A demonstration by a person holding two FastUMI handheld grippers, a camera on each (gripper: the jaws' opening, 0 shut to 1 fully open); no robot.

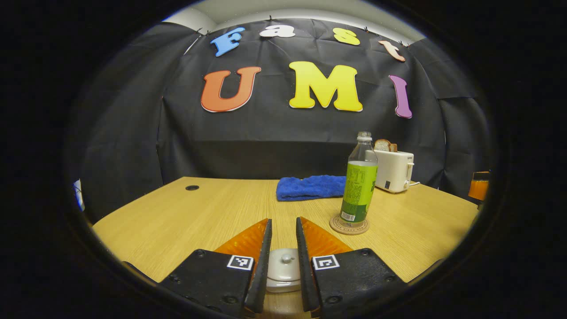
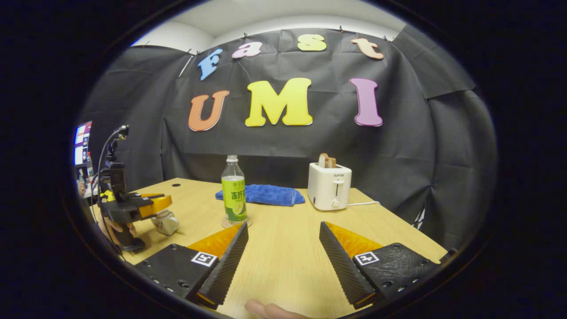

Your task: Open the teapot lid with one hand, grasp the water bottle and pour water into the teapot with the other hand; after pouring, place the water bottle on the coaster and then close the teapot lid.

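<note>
A pale teapot [image 1: 283, 272] sits right under my left gripper [image 1: 282, 219], its lid on and the small knob showing in the narrow gap between the fingers, which do not touch it. In the right gripper view the teapot [image 2: 166, 222] stands at the table's left, just below the left gripper [image 2: 153, 204]. The water bottle [image 1: 359, 184] with a green label stands upright on a round coaster [image 1: 349, 226], also seen as the bottle [image 2: 234, 192] in the right gripper view. My right gripper [image 2: 283, 223] hangs open over bare table, nothing between its fingers.
A folded blue cloth [image 2: 261, 195] lies behind the bottle. A white toaster [image 2: 329, 186] with bread stands at the back right, its cord trailing right. The wooden table [image 1: 177, 212] has a small hole at the back left. A person's fingertip [image 2: 266, 310] shows at the bottom edge.
</note>
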